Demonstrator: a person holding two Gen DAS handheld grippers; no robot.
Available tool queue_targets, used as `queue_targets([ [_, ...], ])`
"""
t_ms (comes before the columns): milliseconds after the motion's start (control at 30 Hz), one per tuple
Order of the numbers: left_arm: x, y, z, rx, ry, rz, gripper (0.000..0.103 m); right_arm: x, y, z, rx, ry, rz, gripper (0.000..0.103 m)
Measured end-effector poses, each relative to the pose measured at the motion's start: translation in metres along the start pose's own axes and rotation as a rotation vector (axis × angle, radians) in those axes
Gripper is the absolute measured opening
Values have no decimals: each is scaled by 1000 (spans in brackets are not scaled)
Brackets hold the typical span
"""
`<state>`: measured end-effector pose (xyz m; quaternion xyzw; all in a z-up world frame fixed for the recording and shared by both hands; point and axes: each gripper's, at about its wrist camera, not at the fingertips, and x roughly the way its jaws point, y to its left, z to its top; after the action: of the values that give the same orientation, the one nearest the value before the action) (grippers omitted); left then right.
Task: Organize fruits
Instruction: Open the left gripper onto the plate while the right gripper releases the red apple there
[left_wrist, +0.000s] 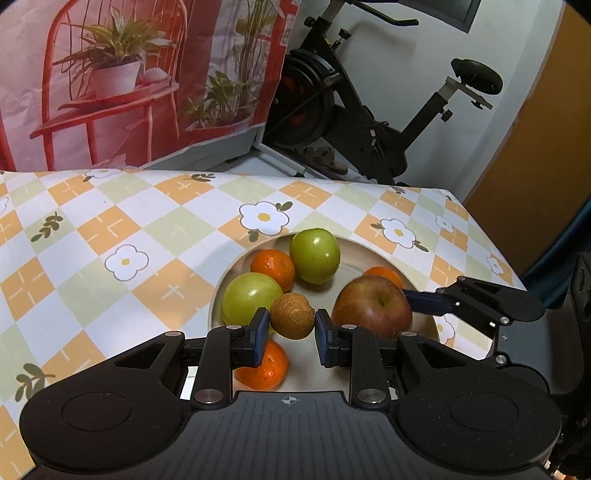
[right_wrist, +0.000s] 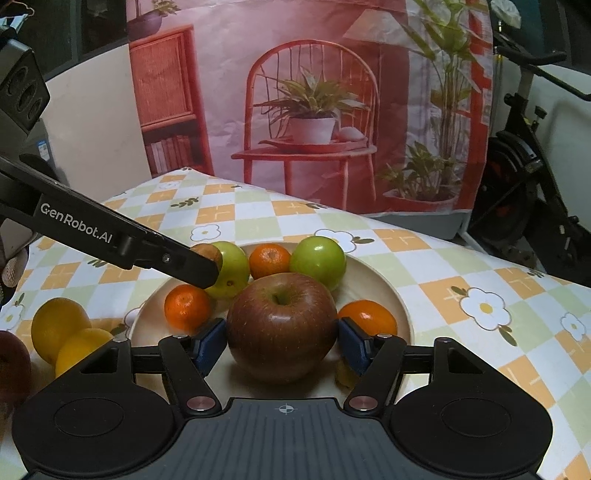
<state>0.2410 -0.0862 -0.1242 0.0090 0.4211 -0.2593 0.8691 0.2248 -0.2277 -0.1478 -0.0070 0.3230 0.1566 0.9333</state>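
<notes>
A round beige plate (left_wrist: 354, 254) (right_wrist: 399, 295) on the checked tablecloth holds two green apples (left_wrist: 314, 254) (left_wrist: 249, 299), three small oranges (left_wrist: 273, 267) and a large red apple (left_wrist: 371, 310) (right_wrist: 280, 325). My left gripper (left_wrist: 291, 317) is shut on a small brown round fruit (left_wrist: 291, 320) and holds it above the plate's near side. In the right wrist view its black finger (right_wrist: 184, 258) reaches in from the left. My right gripper (right_wrist: 281, 328) brackets the red apple, which rests on the plate. The blue pads (right_wrist: 210, 343) stand at its sides without squeezing.
Two yellow fruits (right_wrist: 59, 325) and a dark red one (right_wrist: 13, 365) lie on the cloth left of the plate. A printed backdrop (right_wrist: 314, 110) hangs behind the table. An exercise bike (left_wrist: 369, 122) stands beyond the far edge.
</notes>
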Motion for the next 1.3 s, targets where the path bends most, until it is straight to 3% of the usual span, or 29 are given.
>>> queue_targets([
  [67, 2, 0, 0, -3, 7, -3, 28, -4, 1, -1, -1, -5, -11, 69],
  [633, 11, -6, 2, -4, 20, -14, 29, -20, 0, -14, 49, 0, -31, 69],
  [833, 7, 1, 2, -34, 14, -15, 37, -24, 0, -14, 62, 1, -40, 69],
  [1300, -48, -1, -6, 45, -83, 42, 37, -49, 20, -14, 104, -32, -37, 69],
])
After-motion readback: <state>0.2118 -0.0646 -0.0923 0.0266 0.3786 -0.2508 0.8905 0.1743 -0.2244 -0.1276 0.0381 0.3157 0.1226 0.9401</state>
